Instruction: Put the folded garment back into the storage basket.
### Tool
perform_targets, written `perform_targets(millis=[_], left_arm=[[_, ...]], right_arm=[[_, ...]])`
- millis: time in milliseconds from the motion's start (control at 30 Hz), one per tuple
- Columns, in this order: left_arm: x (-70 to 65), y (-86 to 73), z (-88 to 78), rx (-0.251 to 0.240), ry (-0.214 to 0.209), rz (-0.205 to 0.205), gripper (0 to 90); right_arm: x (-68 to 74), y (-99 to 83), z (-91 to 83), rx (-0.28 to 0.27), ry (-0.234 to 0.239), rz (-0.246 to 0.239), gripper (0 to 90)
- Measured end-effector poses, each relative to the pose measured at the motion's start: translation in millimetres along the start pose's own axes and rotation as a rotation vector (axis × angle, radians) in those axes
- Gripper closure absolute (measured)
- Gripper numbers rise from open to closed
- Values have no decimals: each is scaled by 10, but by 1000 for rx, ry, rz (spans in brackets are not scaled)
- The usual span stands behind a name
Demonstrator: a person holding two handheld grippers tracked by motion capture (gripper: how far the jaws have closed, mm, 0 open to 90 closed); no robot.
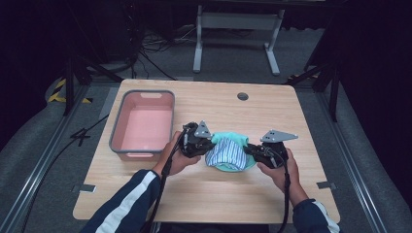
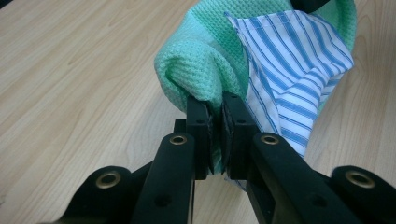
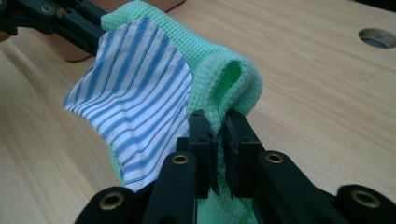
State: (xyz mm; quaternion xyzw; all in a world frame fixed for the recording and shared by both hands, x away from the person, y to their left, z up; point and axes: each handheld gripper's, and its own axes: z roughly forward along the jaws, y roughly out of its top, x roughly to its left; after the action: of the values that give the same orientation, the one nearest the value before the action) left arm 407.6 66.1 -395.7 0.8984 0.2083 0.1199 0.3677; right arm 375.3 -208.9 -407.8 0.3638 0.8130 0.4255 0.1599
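A mint-green waffle cloth with a blue-and-white striped cloth on it hangs between my two grippers over the middle of the wooden table. My left gripper is shut on the green cloth's left edge; in the left gripper view its jaws pinch the green fold beside the striped cloth. My right gripper is shut on the opposite edge; in the right gripper view the jaws clamp the green fold, with the striped cloth draped to the left. Both cloths sag between the grippers.
A grey-rimmed pink bin stands empty on the table's left, close to my left hand. A round cable hole lies near the far edge. Beyond the table stand a white frame and floor cables.
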Motion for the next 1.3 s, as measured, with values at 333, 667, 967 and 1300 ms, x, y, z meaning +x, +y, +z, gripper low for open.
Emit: perform_targets(millis=[333,667,967,1300], left_arm=[[33,64,-197,-40,43,14,832],[116,91,-473,-52,90,43,832],[239,-130,-764,-124,121,-27,832],[397,-298,-982,-127,159,-75,832]], right_arm=[[7,182,-42,-32,2,-12,826],[142,463,-47,-56,-7,-64,824],[364,744,65,-67,13,-127,825],[553,956,262,-70,41,-150,825]])
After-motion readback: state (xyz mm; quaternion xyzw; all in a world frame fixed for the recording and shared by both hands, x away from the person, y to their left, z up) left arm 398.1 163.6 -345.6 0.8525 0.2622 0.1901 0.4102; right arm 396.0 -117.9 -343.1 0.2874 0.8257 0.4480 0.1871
